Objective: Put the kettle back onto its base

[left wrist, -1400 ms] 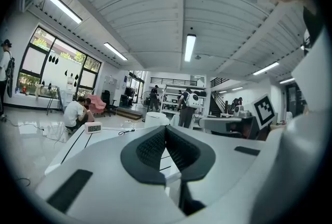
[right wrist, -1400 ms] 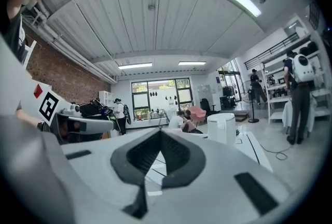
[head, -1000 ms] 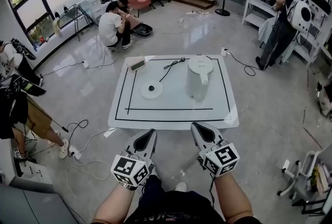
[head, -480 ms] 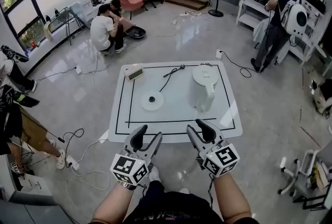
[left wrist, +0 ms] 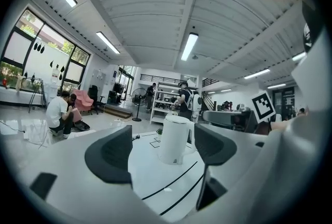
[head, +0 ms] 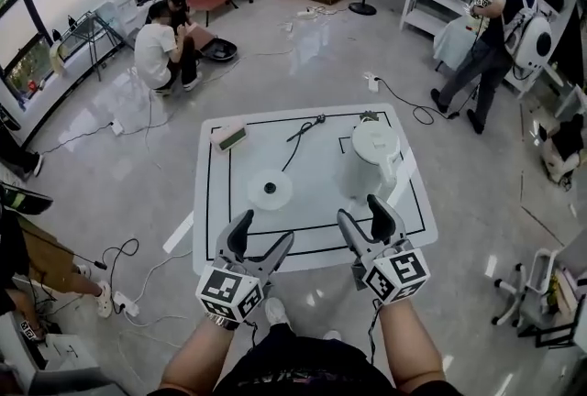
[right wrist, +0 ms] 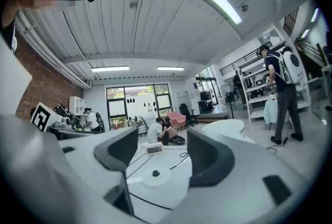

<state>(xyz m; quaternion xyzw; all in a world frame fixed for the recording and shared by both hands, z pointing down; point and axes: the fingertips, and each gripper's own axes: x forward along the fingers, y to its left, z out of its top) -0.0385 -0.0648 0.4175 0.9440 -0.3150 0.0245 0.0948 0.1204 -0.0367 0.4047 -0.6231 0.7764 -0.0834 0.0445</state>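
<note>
Your left gripper (head: 264, 229) and right gripper (head: 362, 211) hover side by side over the near edge of the low white square table (head: 213, 238), the one with the black rectangle marked on its top. Both pairs of jaws are opening and stand spread wide, and neither pinches anything.

The upright white plastic electric kettle (head: 371, 160) stands on the right part of the table, inside the black outline, with its handle turned towards you. In the left gripper view it shows through the gap between your jaws, but it is well beyond the tips and untouched.

The flat round white kettle base (head: 270, 189), with its dark centre stud, lies left of the kettle and well apart from it, so the kettle is not on it. The right gripper view frames this base between its jaws, also beyond the tips. A black power cord (head: 303, 128) runs from the base towards the table's far edge. A small white box with a display (head: 228, 137) sits at the far left corner.
</note>
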